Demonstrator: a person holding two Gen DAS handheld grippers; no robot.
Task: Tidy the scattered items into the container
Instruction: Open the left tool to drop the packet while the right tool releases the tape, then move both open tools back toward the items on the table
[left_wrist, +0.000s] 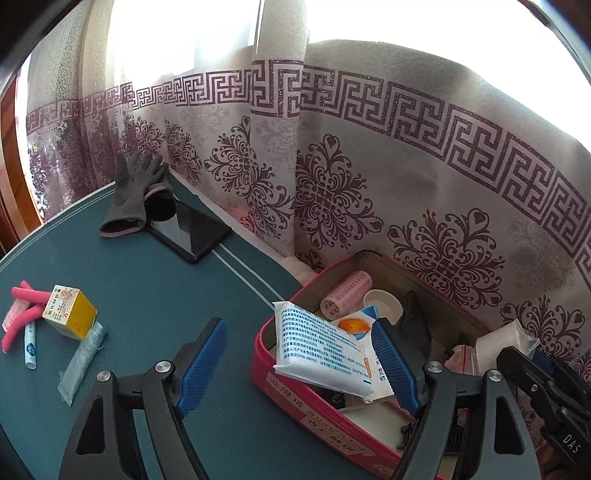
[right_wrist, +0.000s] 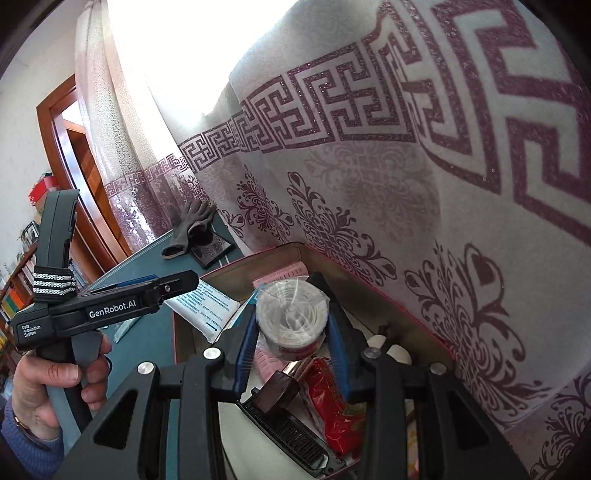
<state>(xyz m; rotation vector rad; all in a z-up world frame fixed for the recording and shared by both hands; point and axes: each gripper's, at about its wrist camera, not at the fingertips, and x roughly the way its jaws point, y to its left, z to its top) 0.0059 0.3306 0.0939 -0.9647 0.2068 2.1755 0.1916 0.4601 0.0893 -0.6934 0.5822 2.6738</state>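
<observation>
The right gripper (right_wrist: 291, 332) is clamped sideways on a light, crinkly wrapped gauze roll (right_wrist: 291, 314), while the left gripper (left_wrist: 299, 365) stands apart over the red box (left_wrist: 295, 402).

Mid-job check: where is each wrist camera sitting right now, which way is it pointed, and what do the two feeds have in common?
Left wrist: on the left gripper, above the table, facing the curtain; its open fingers frame the white packet on the box rim.
Right wrist: on the right gripper, over the box, looking down inside; its fingers close on a wrapped roll; the left hand shows.
Shared: box, packet, glove, curtain.
</observation>
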